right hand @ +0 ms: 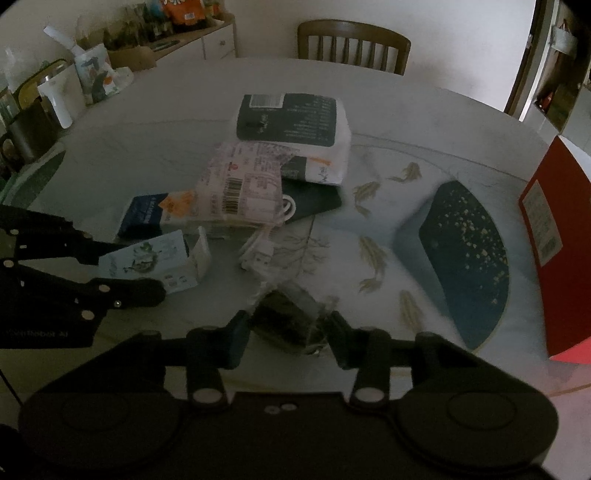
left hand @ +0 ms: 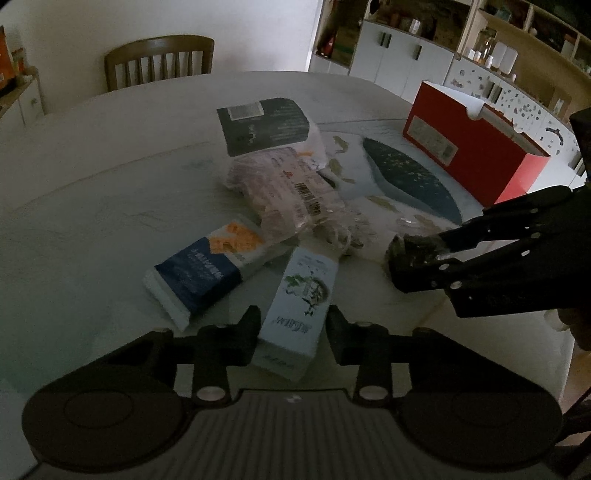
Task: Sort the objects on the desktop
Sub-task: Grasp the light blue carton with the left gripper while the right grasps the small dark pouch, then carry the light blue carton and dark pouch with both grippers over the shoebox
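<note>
We see both views dim and underexposed, with dark vignetted corners. The brightest patches are the pale wall behind the chair and the doorway at the upper right. The tabletop curves strongly toward the edges. Print on the packages is soft, and each hand-held gripper body reads nearly black.
</note>
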A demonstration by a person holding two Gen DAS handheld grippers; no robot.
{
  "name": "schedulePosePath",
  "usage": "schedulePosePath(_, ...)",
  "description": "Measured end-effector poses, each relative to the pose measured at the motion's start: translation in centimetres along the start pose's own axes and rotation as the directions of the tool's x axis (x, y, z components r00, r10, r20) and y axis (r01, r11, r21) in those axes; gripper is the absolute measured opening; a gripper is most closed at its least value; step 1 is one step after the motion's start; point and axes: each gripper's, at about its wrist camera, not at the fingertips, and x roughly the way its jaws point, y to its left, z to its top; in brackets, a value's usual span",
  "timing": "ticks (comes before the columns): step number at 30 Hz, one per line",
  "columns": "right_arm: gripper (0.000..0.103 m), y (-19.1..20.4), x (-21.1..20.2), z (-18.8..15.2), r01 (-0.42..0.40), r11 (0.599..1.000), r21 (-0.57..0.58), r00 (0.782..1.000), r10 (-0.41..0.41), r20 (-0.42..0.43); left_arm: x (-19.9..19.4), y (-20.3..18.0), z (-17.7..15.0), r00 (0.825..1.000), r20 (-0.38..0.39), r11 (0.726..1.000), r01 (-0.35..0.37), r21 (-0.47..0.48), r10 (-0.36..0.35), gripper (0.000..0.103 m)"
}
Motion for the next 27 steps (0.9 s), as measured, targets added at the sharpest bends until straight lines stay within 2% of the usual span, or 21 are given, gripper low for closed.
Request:
schedulePosePath(11,0.035,-1.6,-1.4,-0.2,-0.019,1.0,0.0,0.999,0.019,0.03,-0.7,-1.3,0.2,1.0,0.018,0.999,-0.009,-0.036,0.009,0.029)
schedulePosePath(27,0.031,-5.9,-4.2,-0.8,-0.074,0.997,-0.01,0.996,0.074,0.057,-0.5,-5.7,1.4,1.0,0.011,0.998,-0.004,-0.056,0.005,0.028)
